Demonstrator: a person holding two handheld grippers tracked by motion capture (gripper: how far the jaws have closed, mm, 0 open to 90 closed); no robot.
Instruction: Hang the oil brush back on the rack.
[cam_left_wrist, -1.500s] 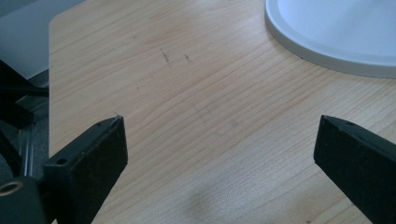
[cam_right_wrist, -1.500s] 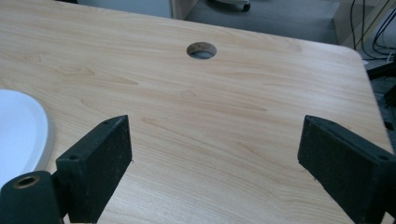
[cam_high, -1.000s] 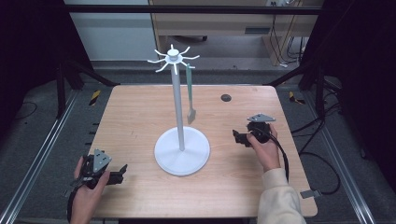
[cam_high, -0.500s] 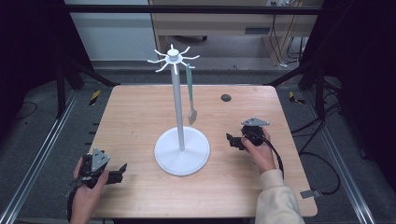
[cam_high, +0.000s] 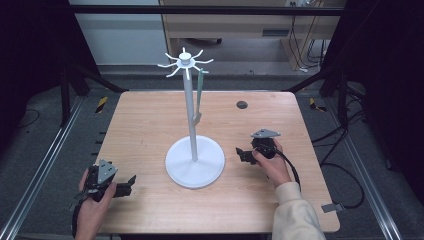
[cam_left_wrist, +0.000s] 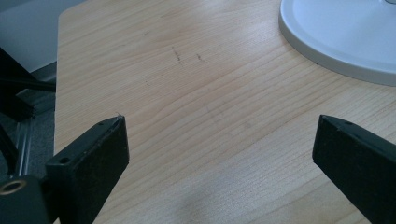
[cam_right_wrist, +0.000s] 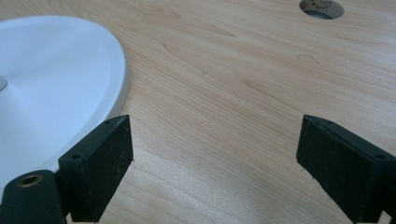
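A white stand (cam_high: 194, 161) with a round base, a tall pole and a crown of hooks at the top rises from the middle of the wooden table (cam_high: 145, 120). A grey-green utensil (cam_high: 198, 97) hangs from one hook beside the pole. My left gripper (cam_high: 129, 185) rests low at the table's front left, held in a hand, open and empty (cam_left_wrist: 219, 154). My right gripper (cam_high: 241, 154) sits just right of the stand's base (cam_right_wrist: 51, 88), open with nothing between its jaws (cam_right_wrist: 215, 163).
A round cable hole (cam_high: 242, 105) lies in the table at the back right, also visible ahead of the right gripper (cam_right_wrist: 321, 8). Metal rails (cam_high: 45, 165) run along both sides of the table. Cables (cam_high: 350, 180) trail on the floor at the right.
My right gripper has moved left and slightly toward the front, closer to the stand's base. My left gripper has barely shifted.
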